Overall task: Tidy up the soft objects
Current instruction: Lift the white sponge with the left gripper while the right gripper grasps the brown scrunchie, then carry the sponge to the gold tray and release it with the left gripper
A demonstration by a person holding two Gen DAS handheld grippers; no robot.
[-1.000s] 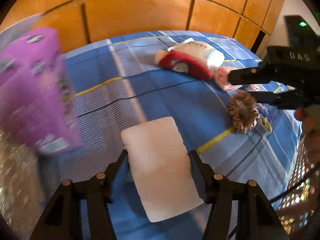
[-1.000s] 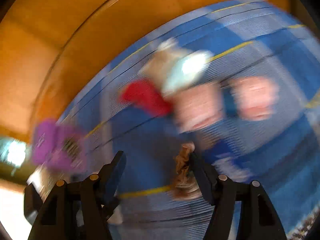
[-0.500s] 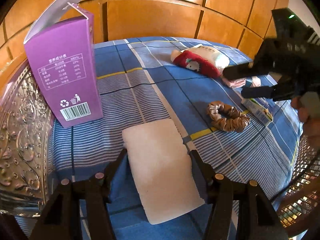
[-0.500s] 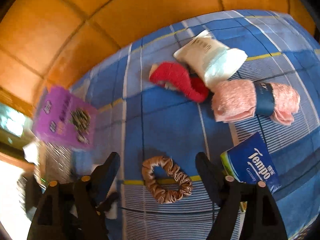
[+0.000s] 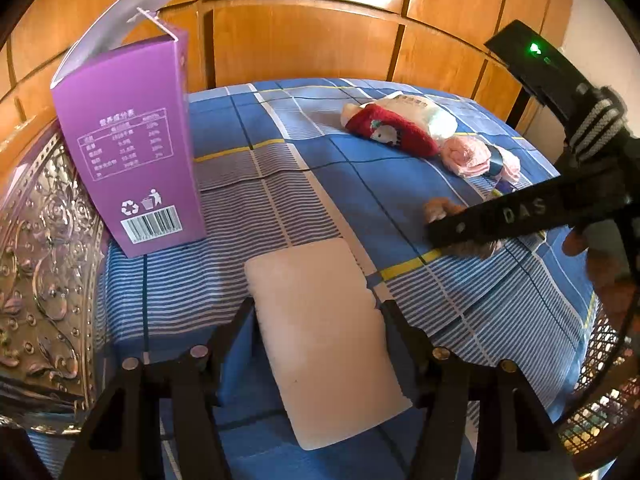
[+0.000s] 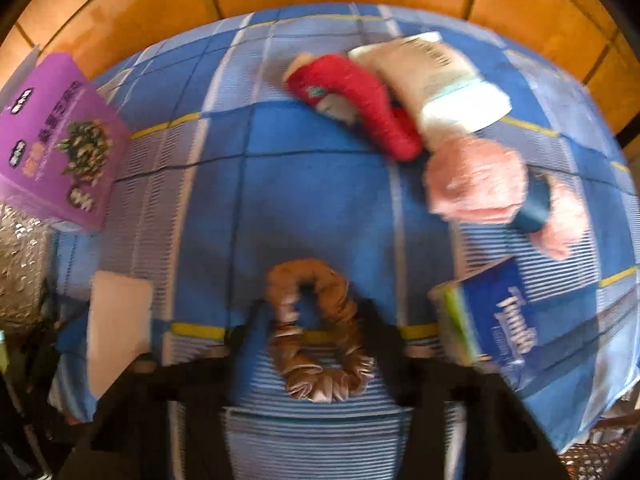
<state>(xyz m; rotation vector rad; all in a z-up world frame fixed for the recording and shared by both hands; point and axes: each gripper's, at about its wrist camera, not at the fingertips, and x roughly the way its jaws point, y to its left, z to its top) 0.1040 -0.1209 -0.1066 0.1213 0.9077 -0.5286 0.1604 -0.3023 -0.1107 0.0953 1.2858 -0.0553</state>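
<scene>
Your left claw (image 5: 316, 316) pinches the white pad (image 5: 324, 340) at lower centre. Your right claw (image 6: 316, 340) has just been closing around the brown scrunchie (image 6: 320, 336), low in its frame. The red sock (image 5: 390, 132), pink socks (image 5: 472, 156) and Tempo tissue pack (image 6: 500, 320) lie loose on the blue bedspread (image 5: 380, 184); most sorting remains, I judge.

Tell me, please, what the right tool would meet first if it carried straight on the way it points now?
Most likely the brown scrunchie, which lies between the right tool's fingers on the blue checked cloth. The picture is blurred, so contact is unclear.
</scene>
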